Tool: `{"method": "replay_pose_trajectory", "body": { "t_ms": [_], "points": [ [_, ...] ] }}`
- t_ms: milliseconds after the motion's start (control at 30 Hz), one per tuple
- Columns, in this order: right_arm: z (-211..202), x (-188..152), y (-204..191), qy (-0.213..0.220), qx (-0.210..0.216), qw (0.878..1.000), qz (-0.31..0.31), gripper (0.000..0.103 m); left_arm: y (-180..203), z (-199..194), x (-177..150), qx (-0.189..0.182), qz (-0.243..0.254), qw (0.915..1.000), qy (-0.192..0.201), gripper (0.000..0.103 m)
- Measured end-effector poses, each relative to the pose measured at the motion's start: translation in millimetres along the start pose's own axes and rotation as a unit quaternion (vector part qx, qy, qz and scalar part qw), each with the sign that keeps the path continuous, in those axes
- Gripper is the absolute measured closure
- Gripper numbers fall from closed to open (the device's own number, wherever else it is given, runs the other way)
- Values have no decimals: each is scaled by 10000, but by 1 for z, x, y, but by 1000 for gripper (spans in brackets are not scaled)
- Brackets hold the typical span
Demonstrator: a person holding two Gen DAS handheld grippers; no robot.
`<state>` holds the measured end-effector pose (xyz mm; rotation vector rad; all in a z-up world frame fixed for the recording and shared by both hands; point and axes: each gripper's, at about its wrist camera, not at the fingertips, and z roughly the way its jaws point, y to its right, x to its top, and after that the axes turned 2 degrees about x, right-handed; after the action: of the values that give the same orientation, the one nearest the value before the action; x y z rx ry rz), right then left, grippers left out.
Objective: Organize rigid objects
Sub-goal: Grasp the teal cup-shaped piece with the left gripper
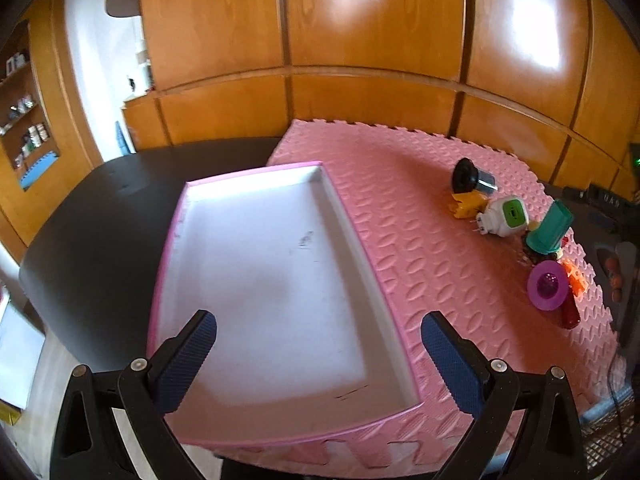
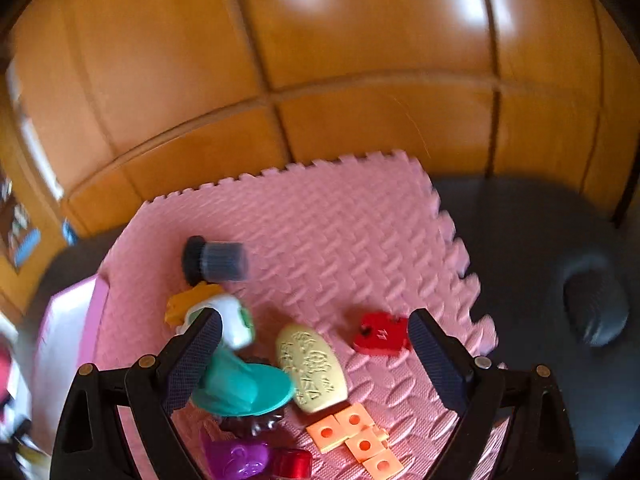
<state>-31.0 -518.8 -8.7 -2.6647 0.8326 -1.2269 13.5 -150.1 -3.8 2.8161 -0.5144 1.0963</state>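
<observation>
Partly behind the right gripper's [image 2: 314, 344] spread, empty fingers, a blurred teal piece [image 2: 240, 388]; left gripper [image 1: 319, 340] likewise open, empty.

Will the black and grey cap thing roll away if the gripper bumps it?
Probably a little. The black and grey cylinder lies on its side on the pink foam mat, so its round body could roll. Its wider black end would likely make it curve, and the mat's bumpy surface should slow it. It looks like hard plastic, likely stiff.
</observation>
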Motion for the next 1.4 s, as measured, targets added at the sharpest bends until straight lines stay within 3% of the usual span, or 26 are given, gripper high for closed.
{"method": "replay_pose_trajectory", "body": {
  "t_ms": [100,300,533,667,833,900,1000,1067,1300,1367,1400],
  "points": [
    [-7,2,8,121,111,9996,245,7,16,6,7,-104,169,9998,-10,2],
    [-2,1,14,-2,291,9982,518,7,45,16,26,-778,406,9961,-55,1],
    [-5,3,18,1,265,9977,629,8,81,43,52,-1624,155,9860,-351,0],
    [-11,6,28,153,299,9956,869,7,114,44,61,-1943,430,9793,-372,0],
    [-16,8,37,230,400,9930,1086,7,159,34,66,-1931,1060,9752,226,0],
    [-17,9,38,251,427,9925,1121,8,176,39,69,-2058,1218,9709,144,0],
    [-19,9,39,266,457,9919,1156,8,196,52,73,-1824,1446,9725,38,0],
    [-21,9,41,294,469,9913,1194,8,203,54,76,-1853,1485,9714,9,0],
    [-24,10,46,315,476,9894,1333,7,229,61,81,-1751,1728,9692,151,1],
    [-24,10,46,329,463,9894,1338,7,236,65,83,-1808,1752,9677,120,6],
    [-24,10,46,327,457,9894,1336,7,239,66,83,-1819,1772,9671,109,18]
  ]
}}
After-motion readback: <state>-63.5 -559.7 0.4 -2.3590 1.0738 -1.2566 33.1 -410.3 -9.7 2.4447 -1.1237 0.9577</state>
